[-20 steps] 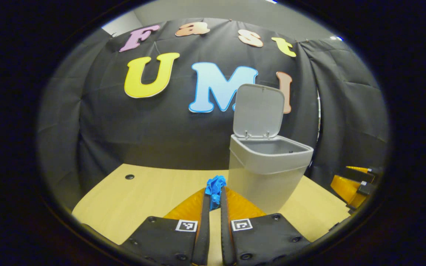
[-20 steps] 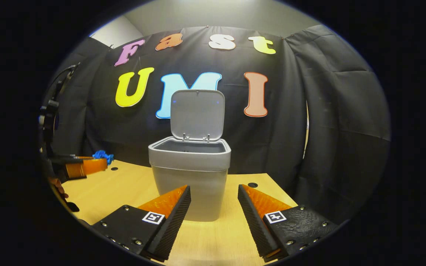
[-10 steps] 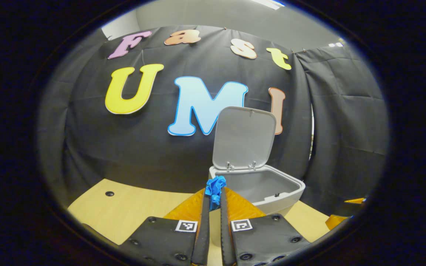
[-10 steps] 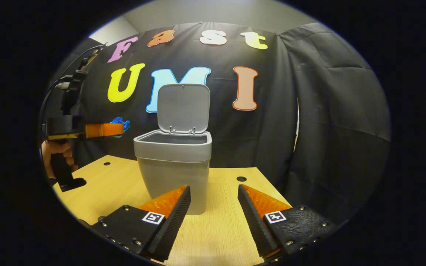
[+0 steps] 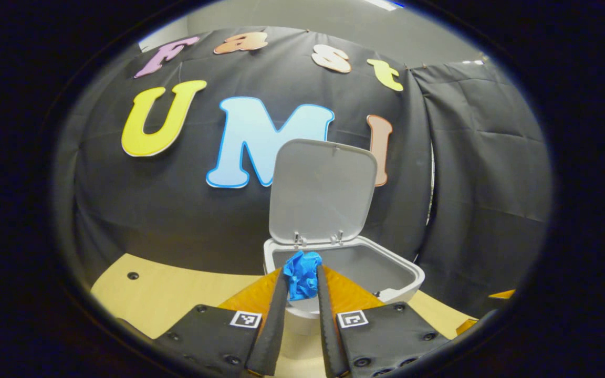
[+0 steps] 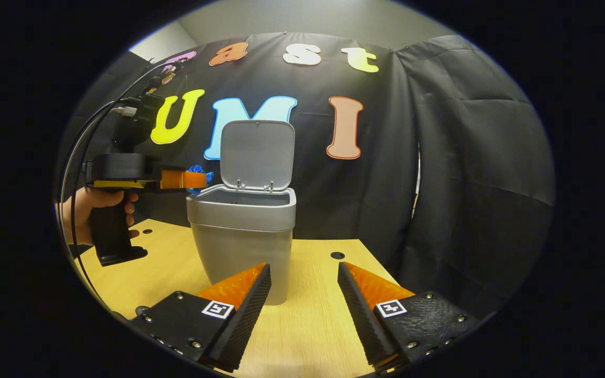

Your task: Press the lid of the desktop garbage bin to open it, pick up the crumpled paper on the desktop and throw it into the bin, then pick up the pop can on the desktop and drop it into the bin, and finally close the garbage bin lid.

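Observation:
The grey bin (image 6: pixel 239 247) stands on the desk with its lid (image 6: pixel 258 152) swung upright. In the left gripper view I look down into the bin's open mouth (image 5: pixel 402 273), with the lid (image 5: pixel 323 189) behind it. My left gripper (image 5: pixel 301 273) holds the blue crumpled paper (image 5: pixel 302 281) between its fingertips, just over the bin's near-left rim. In the right gripper view that left gripper (image 6: pixel 197 180) hovers level at the bin's left rim, with the paper (image 6: pixel 198 170) at its tip. My right gripper (image 6: pixel 304 270) stands open in front of the bin, holding nothing.
A hand (image 6: pixel 97 202) grips the left gripper's handle, and a cable loops up behind it. The wooden desk (image 6: pixel 313 336) has small round holes (image 6: pixel 337 255) near its back edge. Black cloth walls close in the back and the right side.
The left gripper has risen and moved right with the paper, from beside the bin to over its rim. Its fingers stand slightly wider apart. The right gripper has barely moved.

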`<act>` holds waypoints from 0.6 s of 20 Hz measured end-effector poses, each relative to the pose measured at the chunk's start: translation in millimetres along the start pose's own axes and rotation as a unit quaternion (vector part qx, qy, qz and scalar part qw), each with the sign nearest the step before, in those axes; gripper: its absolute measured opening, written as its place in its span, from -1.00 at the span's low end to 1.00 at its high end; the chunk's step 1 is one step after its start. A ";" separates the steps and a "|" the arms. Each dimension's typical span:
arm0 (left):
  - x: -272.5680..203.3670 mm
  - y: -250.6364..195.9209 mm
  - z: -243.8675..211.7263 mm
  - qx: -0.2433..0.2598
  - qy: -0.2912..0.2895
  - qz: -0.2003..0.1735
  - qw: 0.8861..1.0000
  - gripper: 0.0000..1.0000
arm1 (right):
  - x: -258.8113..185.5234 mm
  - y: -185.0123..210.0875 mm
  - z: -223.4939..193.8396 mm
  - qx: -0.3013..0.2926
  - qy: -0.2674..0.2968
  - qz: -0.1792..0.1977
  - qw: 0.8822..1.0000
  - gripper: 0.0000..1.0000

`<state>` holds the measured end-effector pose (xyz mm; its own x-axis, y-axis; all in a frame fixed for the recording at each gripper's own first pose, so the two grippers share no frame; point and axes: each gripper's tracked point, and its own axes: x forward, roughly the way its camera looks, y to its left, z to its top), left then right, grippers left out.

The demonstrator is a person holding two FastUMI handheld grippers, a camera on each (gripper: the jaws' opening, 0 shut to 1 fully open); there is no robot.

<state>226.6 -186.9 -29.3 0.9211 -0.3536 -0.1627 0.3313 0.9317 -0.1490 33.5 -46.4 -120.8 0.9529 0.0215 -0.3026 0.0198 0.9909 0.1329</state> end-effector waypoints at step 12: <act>-25.8 22.4 12.2 -0.021 -0.014 -0.007 1.000 0.90 | -14.6 29.5 3.0 -0.008 -0.002 -0.011 1.000 0.67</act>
<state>212.7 -155.9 -16.5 0.9224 -0.3629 -0.1323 0.3354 0.9224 -0.1917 21.1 -17.9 -109.6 0.9536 0.0000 -0.3011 0.0350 0.9932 0.1109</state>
